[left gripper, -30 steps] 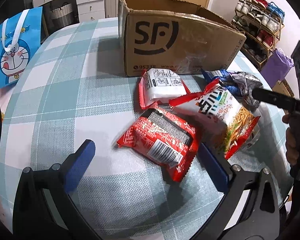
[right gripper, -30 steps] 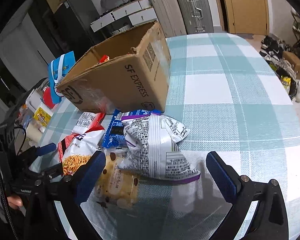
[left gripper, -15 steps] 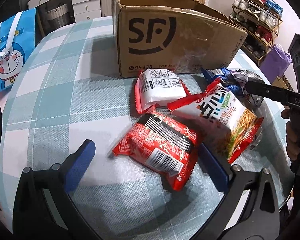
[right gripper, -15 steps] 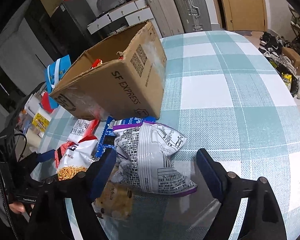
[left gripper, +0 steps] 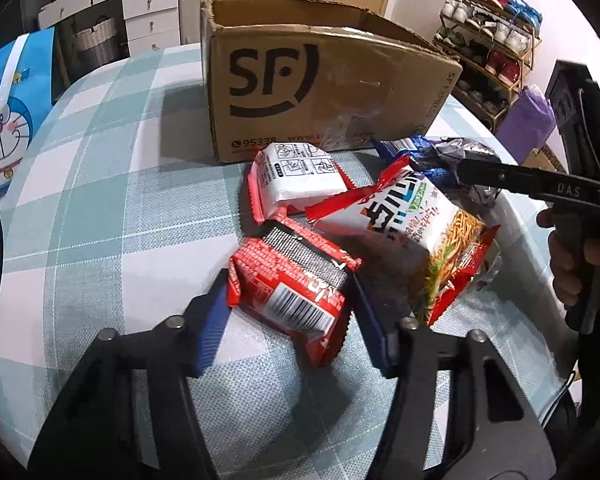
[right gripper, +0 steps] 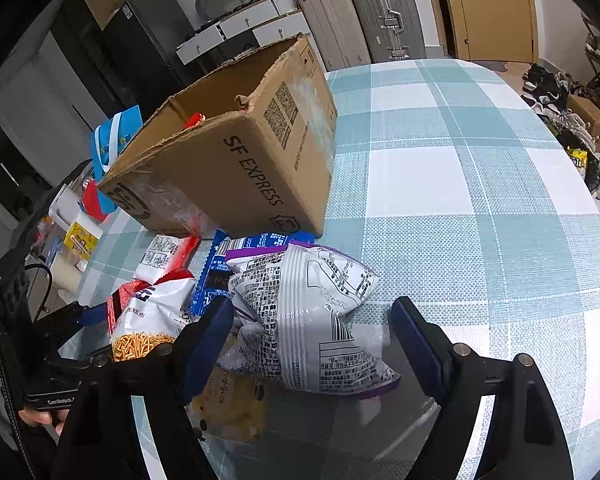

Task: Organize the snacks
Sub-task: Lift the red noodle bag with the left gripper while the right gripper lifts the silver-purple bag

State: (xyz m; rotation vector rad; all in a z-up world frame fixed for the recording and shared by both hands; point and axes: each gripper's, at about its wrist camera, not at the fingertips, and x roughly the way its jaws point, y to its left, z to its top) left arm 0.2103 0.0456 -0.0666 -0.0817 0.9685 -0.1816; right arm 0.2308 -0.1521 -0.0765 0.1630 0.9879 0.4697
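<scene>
Setting: a home, living or dining area. Evidence: checked tablecloth (right gripper: 440, 168) on table; shoe rack (left gripper: 488, 36) by wall; 2 suitcases (right gripper: 364, 20); white drawers (left gripper: 148, 12); wicker basket (left gripper: 94, 40); wooden door (right gripper: 492, 4).

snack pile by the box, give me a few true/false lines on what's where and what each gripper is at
1. The left gripper is closing around the red noodle packet. True.
2. The cardboard box lies on its side. False: it stands upright, top open.
3. The right gripper straddles the white and purple bag. True.
4. The blue wrapper lies inside the box. False: it lies on the table in front of the box.
5. The white packet lies far from the box. False: it lies right beside it.
</scene>
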